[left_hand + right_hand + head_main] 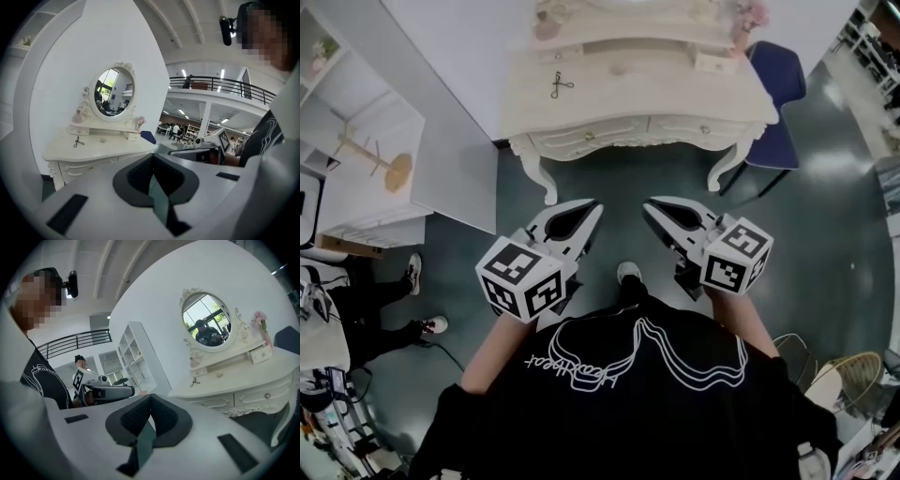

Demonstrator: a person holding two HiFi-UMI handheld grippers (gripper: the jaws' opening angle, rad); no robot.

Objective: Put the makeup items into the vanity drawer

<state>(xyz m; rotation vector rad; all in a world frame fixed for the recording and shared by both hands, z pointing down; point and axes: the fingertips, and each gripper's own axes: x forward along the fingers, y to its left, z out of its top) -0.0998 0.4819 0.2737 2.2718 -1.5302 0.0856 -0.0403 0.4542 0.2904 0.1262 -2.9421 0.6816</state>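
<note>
A cream vanity (675, 103) stands ahead against the wall, with both front drawers (591, 137) closed. On its top lie a black scissor-like tool (562, 85) and a small pale item (619, 68), and an oval mirror (115, 91) rises behind. My left gripper (594, 205) and right gripper (648, 205) hang side by side over the dark floor, short of the vanity. Both point toward it, both are shut and both are empty. The left gripper (152, 157) has its pads together in its own view, and so does the right gripper (150, 397). The tool (195, 382) also shows in the right gripper view.
A blue chair (778, 75) stands at the vanity's right end. White shelving (366, 169) fills the left side, and a person's feet (414, 274) are near it. A wicker basket (848, 375) sits at the lower right. Pink flowers (259, 317) stand beside the mirror.
</note>
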